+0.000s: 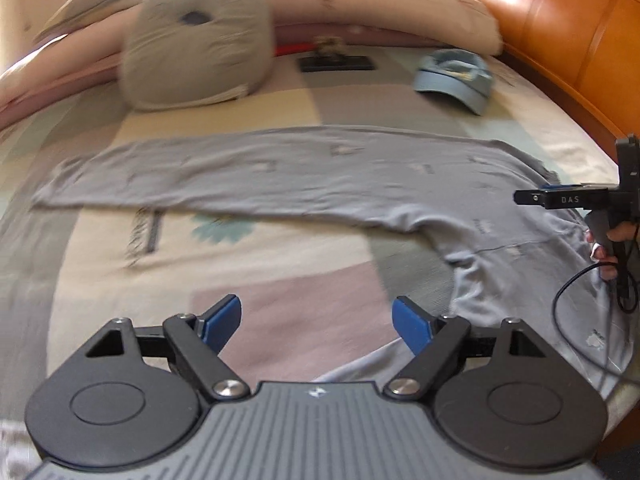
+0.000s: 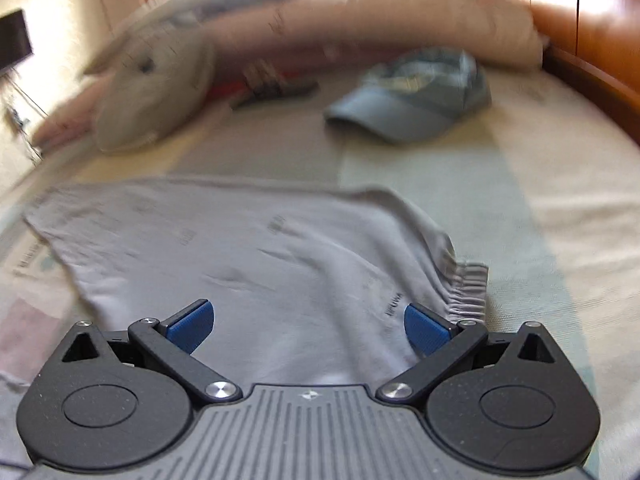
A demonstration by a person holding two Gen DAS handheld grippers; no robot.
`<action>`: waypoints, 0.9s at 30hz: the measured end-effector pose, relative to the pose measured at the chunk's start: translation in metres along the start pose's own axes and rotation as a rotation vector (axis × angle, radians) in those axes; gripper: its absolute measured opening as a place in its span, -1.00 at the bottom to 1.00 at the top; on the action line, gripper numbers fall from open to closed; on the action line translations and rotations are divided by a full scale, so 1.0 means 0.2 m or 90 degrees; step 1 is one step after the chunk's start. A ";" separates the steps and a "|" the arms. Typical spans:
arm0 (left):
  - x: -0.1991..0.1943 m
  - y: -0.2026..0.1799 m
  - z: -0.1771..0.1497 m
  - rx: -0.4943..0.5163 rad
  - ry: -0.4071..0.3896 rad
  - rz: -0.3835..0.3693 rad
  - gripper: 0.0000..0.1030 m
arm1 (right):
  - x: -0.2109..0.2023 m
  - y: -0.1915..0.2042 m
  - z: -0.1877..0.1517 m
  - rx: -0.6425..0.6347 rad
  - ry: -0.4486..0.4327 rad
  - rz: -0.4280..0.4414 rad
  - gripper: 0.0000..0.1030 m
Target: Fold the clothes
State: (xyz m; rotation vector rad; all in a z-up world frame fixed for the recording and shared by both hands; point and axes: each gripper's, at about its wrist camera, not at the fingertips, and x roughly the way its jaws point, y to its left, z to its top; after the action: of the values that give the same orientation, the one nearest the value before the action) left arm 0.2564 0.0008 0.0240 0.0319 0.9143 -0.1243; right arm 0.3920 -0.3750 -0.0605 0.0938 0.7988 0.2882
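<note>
- Sunlit bed (image 1: 120, 240) with a patchwork cover carries grey trousers (image 1: 280, 176) spread flat across its middle, ready for folding.
- Left tongs (image 1: 316, 322) hang released above bare cover, near the lower leg.
- Right tongs (image 2: 308, 326) gape over the waistband (image 2: 468, 292), probably to pinch it.
- Blue cap (image 2: 412, 104) and pillow (image 1: 196, 40) lie far off, clear.

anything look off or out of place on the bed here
The grey pants lie splayed rather than flat: one leg stretches across the bedspread, the other bends toward the near edge. A blue cap sits beyond them. Nothing looks spilled or damaged.

grey trousers (image 1: 280, 176), blue cap (image 1: 454, 80), bedspread (image 1: 320, 312) seemingly patchwork of pastel blocks.
</note>
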 end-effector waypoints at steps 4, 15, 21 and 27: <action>-0.04 0.06 -0.06 -0.019 0.002 0.010 0.62 | 0.05 -0.05 0.08 -0.014 0.018 0.012 1.00; -0.13 0.26 -0.31 0.070 0.054 0.064 0.63 | -0.40 0.20 -0.08 -0.071 0.033 -0.040 1.00; -0.16 0.54 -0.56 0.066 0.088 0.055 0.63 | -0.52 0.51 -0.48 -0.092 0.083 -0.129 1.00; -0.20 0.84 -0.77 0.010 0.110 0.027 0.63 | -0.47 0.79 -0.57 -0.033 0.110 -0.123 1.00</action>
State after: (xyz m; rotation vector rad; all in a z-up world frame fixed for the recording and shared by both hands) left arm 0.1320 0.1836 -0.0430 0.0771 1.0846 -0.0896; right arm 0.2132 -0.2544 -0.0454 -0.0580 0.9645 0.1355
